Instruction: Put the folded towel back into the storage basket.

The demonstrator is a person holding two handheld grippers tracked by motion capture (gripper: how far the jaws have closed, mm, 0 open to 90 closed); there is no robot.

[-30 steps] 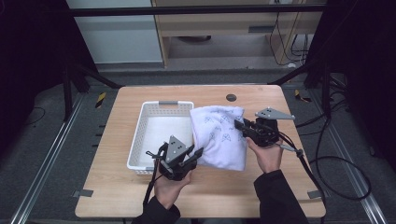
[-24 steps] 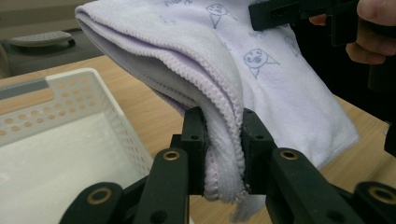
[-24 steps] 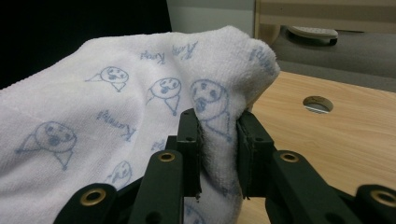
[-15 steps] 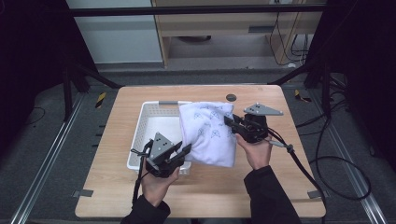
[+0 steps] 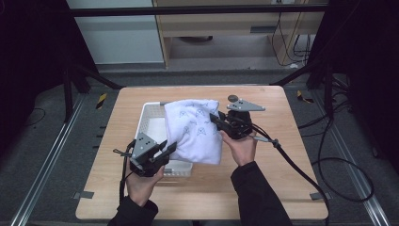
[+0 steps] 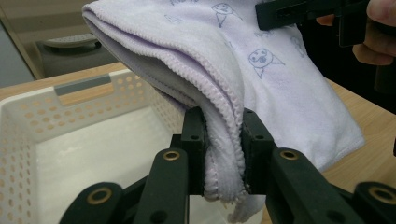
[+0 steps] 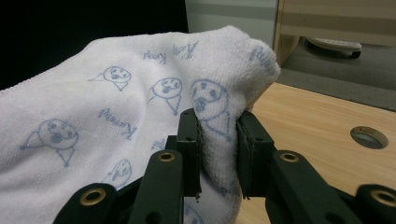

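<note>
A folded pale lilac towel [image 5: 195, 129] printed with small blue faces hangs above the right side of a white perforated basket [image 5: 153, 123]. My left gripper [image 5: 170, 148] is shut on the towel's near hemmed edge [image 6: 223, 154], at the basket's near right corner. My right gripper [image 5: 214, 117] is shut on the towel's far right fold [image 7: 218, 135], held higher. In the left gripper view the basket [image 6: 70, 112] lies open below the towel, with a white bottom.
The basket stands at the left middle of a wooden table [image 5: 282, 155]. A round dark hole [image 5: 232, 98] sits in the tabletop behind the right gripper; it also shows as a grommet [image 7: 369, 137]. Black cables [image 5: 301, 169] trail off to the right.
Both grippers have carried the towel leftwards and towards the far side, from beside the basket to over its right half. The left hand has drawn back towards the near edge.
</note>
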